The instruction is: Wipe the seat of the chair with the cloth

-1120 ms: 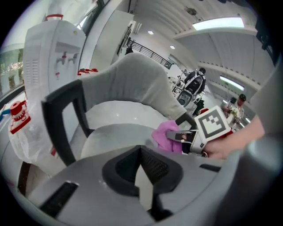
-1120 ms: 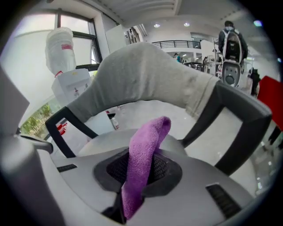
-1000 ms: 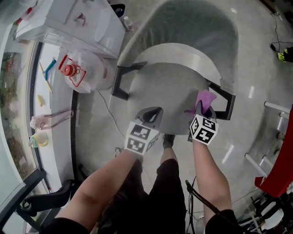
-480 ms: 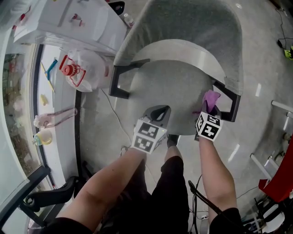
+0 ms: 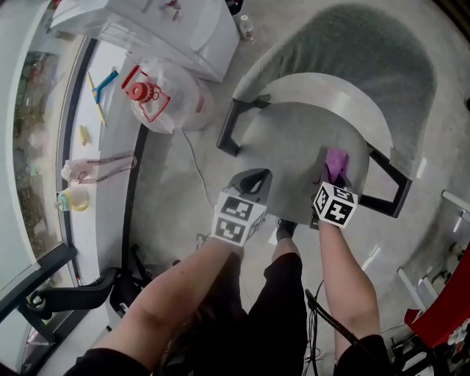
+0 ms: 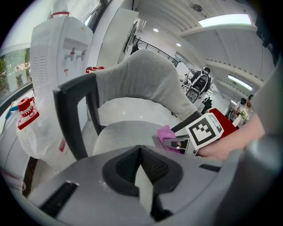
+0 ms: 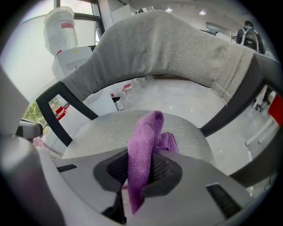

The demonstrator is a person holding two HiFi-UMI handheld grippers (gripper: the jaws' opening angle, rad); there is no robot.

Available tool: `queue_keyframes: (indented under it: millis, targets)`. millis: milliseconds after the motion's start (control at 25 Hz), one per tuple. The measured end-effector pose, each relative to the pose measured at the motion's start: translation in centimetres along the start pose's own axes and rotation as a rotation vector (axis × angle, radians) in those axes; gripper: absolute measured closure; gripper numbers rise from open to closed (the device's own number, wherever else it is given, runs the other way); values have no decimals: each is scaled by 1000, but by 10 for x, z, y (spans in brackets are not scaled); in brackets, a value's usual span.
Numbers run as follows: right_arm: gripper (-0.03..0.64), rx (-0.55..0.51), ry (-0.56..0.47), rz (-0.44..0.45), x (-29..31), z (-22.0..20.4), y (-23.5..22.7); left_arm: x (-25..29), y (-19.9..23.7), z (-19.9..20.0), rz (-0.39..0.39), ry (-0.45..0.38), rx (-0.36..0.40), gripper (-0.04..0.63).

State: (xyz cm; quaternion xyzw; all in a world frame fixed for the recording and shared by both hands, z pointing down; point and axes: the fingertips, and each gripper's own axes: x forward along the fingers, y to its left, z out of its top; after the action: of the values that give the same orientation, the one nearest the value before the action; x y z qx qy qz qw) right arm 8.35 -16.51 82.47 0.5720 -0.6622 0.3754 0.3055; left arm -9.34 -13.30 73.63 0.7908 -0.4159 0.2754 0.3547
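right tongs [image 7: 140, 174] clamped on purple cloth [image 7: 143, 141] over chair seat [image 5: 294, 139], left tongs [image 6: 140, 167] together, holding nothing, clear jug [image 5: 167, 99] possibly empty

Pale polished floor [image 5: 169, 213] down there, catching glints of the lights. All along the left runs a big window [image 5: 29, 147] in a dark frame, with greenery beyond the glass. Top left stands a white water dispenser [image 5: 169, 22], and just beside it a clear water jug [image 5: 172, 99] with a red cap sits on the floor. Black furniture legs [image 5: 73, 297] show at lower left, something red [image 5: 440, 319] at lower right. Overhead, a long ceiling light [image 6: 223, 20] glows.
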Motion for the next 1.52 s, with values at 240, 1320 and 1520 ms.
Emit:
queue_keyframes:
  millis: [240,1320,1520]
  targets:
    - [551,-26,4,99,15,9,72,-23,32,-2,32,-24,-32,588]
    - [551,133,-156,186,-16,76,76,-15,6,7,-20,-23,-69,588]
    - [551,138,-188,-1,-36,79,-23,11,-46,28,-76,-28,-35,588]
